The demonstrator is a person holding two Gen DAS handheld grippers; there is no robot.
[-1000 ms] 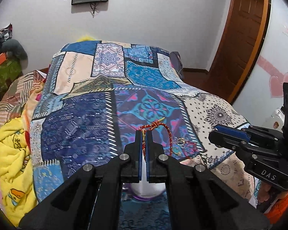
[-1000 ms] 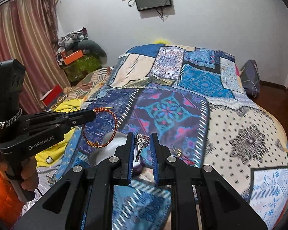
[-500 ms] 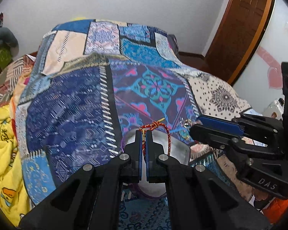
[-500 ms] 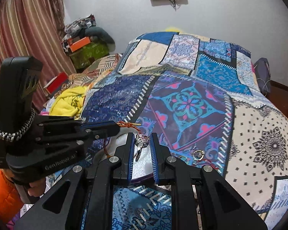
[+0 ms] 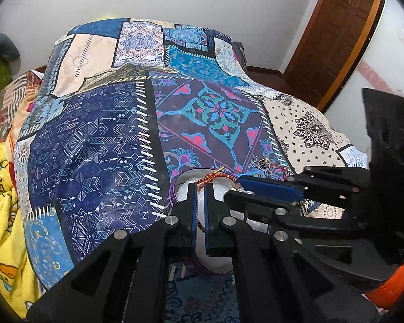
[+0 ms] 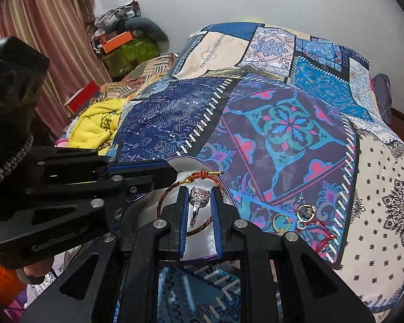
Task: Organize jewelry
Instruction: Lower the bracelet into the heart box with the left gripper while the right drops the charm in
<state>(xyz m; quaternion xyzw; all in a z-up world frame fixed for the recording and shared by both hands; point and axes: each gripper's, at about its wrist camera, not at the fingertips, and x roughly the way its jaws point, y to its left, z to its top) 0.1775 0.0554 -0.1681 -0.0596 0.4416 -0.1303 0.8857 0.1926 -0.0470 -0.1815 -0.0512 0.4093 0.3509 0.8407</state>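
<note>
Both pieces held over the dish, ready to drop

My left gripper [image 5: 199,210] pinches the red braided bracelet [image 6: 172,188] and my right gripper [image 6: 199,210] pinches the silver ring [image 6: 198,202], both low in the frame centre above the white dish [image 6: 191,164] on the quilt [image 5: 94,148]. I judge release comes next: lower, part the fingers, mind the loose rings [image 6: 293,216] at lower right
</note>
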